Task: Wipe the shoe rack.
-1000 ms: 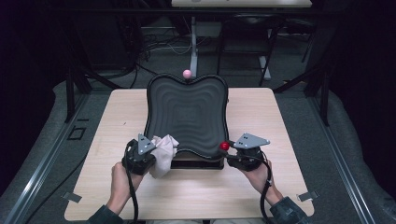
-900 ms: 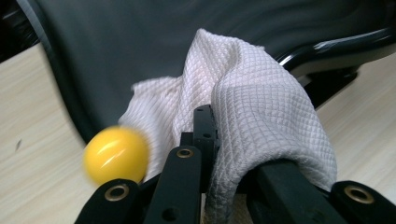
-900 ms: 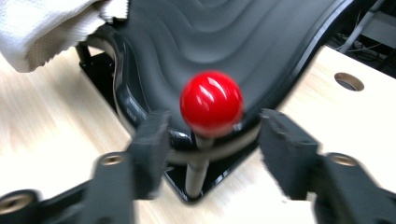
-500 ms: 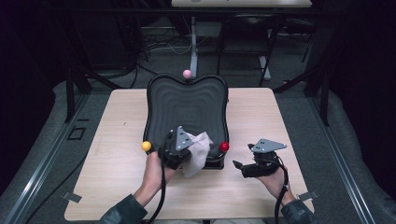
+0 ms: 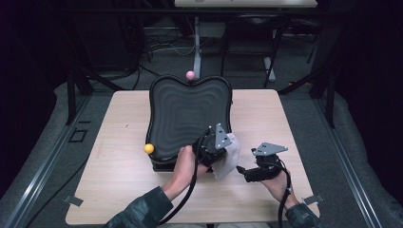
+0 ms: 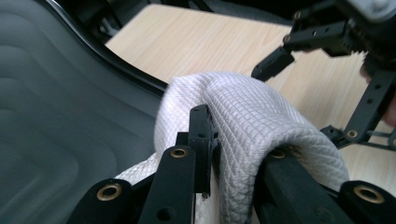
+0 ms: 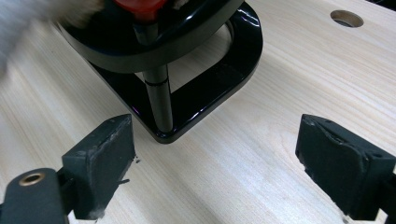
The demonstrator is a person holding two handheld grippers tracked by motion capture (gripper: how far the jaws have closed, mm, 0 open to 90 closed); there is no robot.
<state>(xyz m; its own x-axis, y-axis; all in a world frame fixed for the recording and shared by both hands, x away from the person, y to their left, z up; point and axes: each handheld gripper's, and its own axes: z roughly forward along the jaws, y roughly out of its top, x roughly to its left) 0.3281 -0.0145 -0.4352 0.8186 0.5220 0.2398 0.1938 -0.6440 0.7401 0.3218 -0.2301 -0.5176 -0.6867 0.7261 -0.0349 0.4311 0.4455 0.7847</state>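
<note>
Since the earlier frames my left gripper (image 5: 223,152) had carried the white cloth (image 5: 228,159) from the black tray's (image 5: 187,111) near-left corner across to its near-right corner, jaws clamped tight on the fabric. My right gripper (image 5: 243,171) had drawn back from the red knob (image 7: 140,7); its jaws had just been opening and stood wide over the wooden table (image 5: 119,123), nothing between them.

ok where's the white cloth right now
In the high view the white cloth is clamped in the left gripper at the near right corner of the black tray, just left of the open right gripper.
</note>
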